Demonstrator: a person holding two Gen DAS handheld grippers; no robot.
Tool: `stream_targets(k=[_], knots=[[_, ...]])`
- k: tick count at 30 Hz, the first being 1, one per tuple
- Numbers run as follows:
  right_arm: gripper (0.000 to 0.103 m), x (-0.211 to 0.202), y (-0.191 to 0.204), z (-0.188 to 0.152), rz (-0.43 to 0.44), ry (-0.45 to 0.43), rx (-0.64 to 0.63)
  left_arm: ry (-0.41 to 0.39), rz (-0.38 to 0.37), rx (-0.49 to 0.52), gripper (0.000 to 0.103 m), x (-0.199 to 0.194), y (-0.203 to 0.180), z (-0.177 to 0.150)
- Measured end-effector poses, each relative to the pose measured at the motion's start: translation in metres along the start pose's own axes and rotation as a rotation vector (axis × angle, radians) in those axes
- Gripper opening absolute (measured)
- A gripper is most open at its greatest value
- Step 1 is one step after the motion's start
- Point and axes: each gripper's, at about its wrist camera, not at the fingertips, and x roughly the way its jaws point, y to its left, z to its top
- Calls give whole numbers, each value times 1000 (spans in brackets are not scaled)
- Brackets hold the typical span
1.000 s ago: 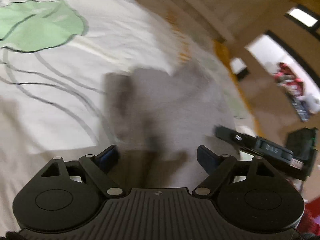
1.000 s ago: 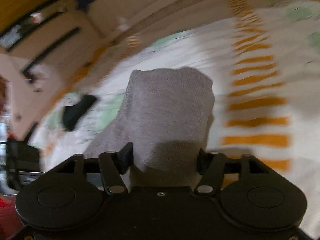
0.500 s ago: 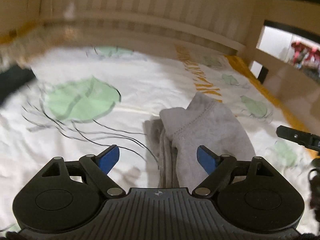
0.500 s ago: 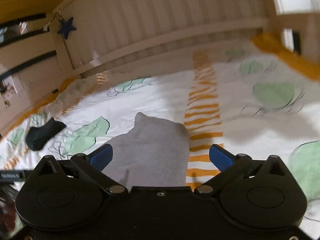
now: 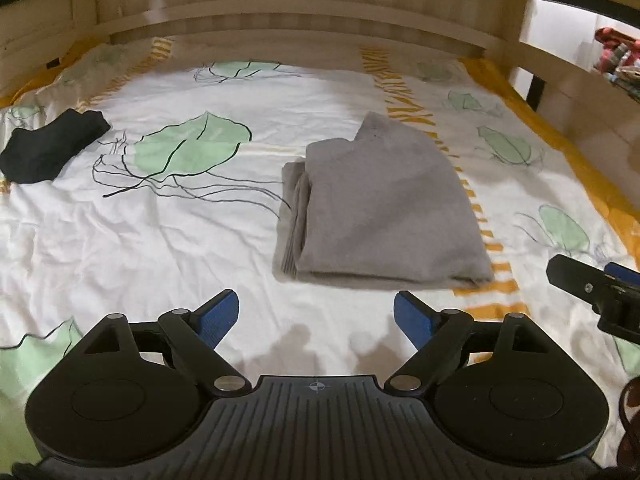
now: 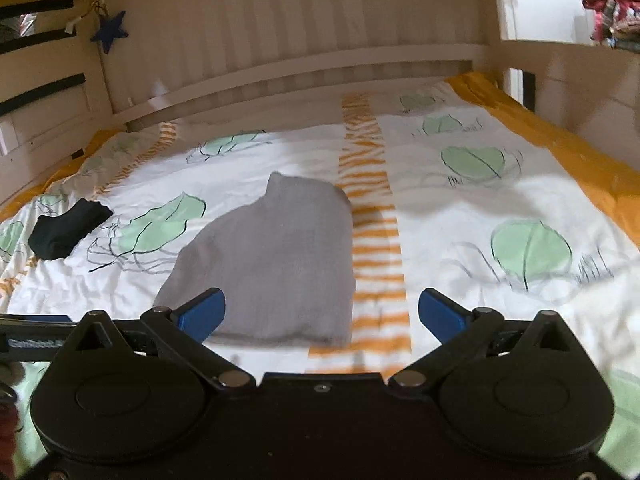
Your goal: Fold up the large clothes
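A grey garment point(image 5: 380, 208) lies folded into a compact stack on the bed's white patterned sheet point(image 5: 160, 232). It also shows in the right wrist view point(image 6: 276, 260). My left gripper point(image 5: 316, 316) is open and empty, hovering just in front of the garment's near edge. My right gripper point(image 6: 320, 312) is open and empty, held above the garment's near right corner. Part of the right gripper point(image 5: 592, 288) shows at the right edge of the left wrist view.
A small black folded cloth point(image 5: 52, 144) lies at the far left of the bed, also in the right wrist view point(image 6: 68, 228). A wooden slatted headboard point(image 6: 280, 40) and side rails point(image 5: 580, 92) enclose the bed. A blue star point(image 6: 109, 31) hangs on the rail.
Both grippers let go of the grey garment, opened and pulled back and up from it. The garment now lies flat and folded on the sheet.
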Motion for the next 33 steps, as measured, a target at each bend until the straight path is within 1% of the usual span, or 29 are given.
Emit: stream_targets(k=[7, 14, 20, 33], knots=[[103, -27, 9, -20, -50, 4, -36, -14, 5, 35, 85, -23, -9, -19], [103, -42, 14, -31, -51, 15, -36, -19, -15, 18, 85, -37, -11, -27], [103, -43, 16, -36, -50, 34, -32, -16, -30, -6, 85, -41, -7, -30], [103, -45, 26, -32, -44, 27, -49, -5, -39, -35, 85, -40, 0, -29]])
